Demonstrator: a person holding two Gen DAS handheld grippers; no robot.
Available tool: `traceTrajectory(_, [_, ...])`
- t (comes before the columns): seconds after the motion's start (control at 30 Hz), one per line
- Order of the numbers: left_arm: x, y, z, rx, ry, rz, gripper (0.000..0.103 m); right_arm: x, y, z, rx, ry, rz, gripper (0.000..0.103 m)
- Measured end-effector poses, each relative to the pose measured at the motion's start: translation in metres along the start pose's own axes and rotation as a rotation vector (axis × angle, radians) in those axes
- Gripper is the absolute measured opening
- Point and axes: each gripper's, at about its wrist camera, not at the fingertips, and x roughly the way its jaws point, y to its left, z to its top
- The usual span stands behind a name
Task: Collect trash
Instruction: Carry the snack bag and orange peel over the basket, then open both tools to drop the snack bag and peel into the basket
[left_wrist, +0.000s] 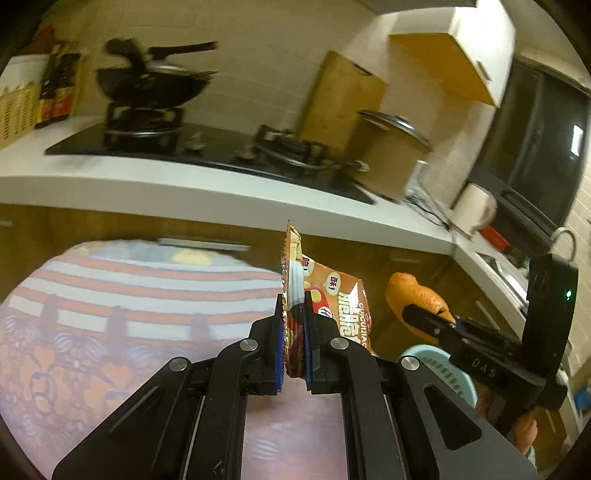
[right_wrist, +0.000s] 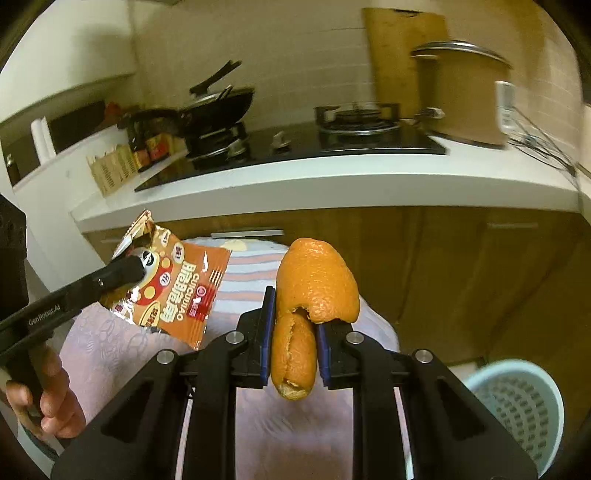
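The pale blue trash basket (right_wrist: 517, 402) lies low, right of the right tongs (right_wrist: 293, 332), which grasp the orange peel (right_wrist: 317, 280), nearer than the left tongs (left_wrist: 294, 332) clenched on the snack wrapper (left_wrist: 332, 295).

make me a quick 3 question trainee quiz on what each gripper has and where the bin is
1. True or false: the left gripper is shut on the snack wrapper.
2. What does the right gripper hold? A) bottle cap B) orange peel C) spoon
3. In the right wrist view, where does the pale blue basket sit?

Key:
1. True
2. B
3. Lower right, below the grippers; both pieces of trash are in the jaws, not yet in it.
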Motion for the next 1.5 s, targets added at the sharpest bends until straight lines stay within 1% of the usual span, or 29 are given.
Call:
traceTrajectory(0.13, [0.003, -0.041, -0.008, 0.044, 0.020, -0.065, 0.006, -0.037, -0.024, -0.013, 0.037, -0.031, -0.060, 0.017])
traceTrajectory(0.23, [0.008, -0.070, -0.016, 0.082, 0.039, -0.099, 0.006, -0.064, -0.043, -0.024, 0.081, -0.051, -0.089, 0.017])
traceTrajectory(0.33, [0.014, -0.099, -0.024, 0.119, 0.058, -0.128, 0.006, -0.086, -0.059, -0.034, 0.097, -0.067, -0.146, 0.017])
traceTrajectory(0.47, [0.028, -0.133, -0.036, 0.167, 0.091, -0.159, 0.006, -0.107, -0.082, -0.046, 0.128, -0.061, -0.200, 0.017])
traceTrajectory(0.6, [0.049, -0.162, -0.048, 0.202, 0.140, -0.182, 0.006, -0.122, -0.114, -0.061, 0.199, -0.042, -0.297, 0.017])
traceTrajectory(0.73, [0.072, -0.186, -0.065, 0.232, 0.194, -0.199, 0.006, -0.127, -0.142, -0.077, 0.275, -0.007, -0.331, 0.017])
traceTrajectory(0.83, [0.084, -0.196, -0.075, 0.247, 0.229, -0.201, 0.006, -0.123, -0.164, -0.094, 0.324, 0.052, -0.370, 0.017])
traceTrajectory(1.0, [0.108, -0.212, -0.096, 0.269, 0.296, -0.197, 0.006, -0.112, -0.185, -0.116, 0.383, 0.133, -0.381, 0.017])
traceTrajectory(1.07, [0.113, -0.215, -0.102, 0.280, 0.319, -0.206, 0.006, -0.111, -0.192, -0.121, 0.403, 0.143, -0.382, 0.017])
traceTrajectory(1.17, [0.121, -0.221, -0.109, 0.299, 0.339, -0.198, 0.006, -0.109, -0.198, -0.124, 0.416, 0.164, -0.392, 0.017])
traceTrajectory(1.27, [0.128, -0.224, -0.113, 0.303, 0.363, -0.186, 0.011, -0.105, -0.202, -0.128, 0.430, 0.192, -0.390, 0.018])
traceTrajectory(1.33, [0.134, -0.221, -0.117, 0.290, 0.389, -0.190, 0.024, -0.099, -0.204, -0.131, 0.426, 0.229, -0.396, 0.018])
traceTrajectory(1.37, [0.135, -0.221, -0.118, 0.287, 0.395, -0.189, 0.034, -0.096, -0.205, -0.133, 0.424, 0.239, -0.399, 0.020])
traceTrajectory(1.4, [0.136, -0.219, -0.120, 0.285, 0.398, -0.181, 0.039, -0.094, -0.206, -0.135, 0.423, 0.254, -0.403, 0.021])
traceTrajectory(1.5, [0.137, -0.214, -0.123, 0.280, 0.409, -0.176, 0.040, -0.088, -0.208, -0.143, 0.431, 0.293, -0.403, 0.031])
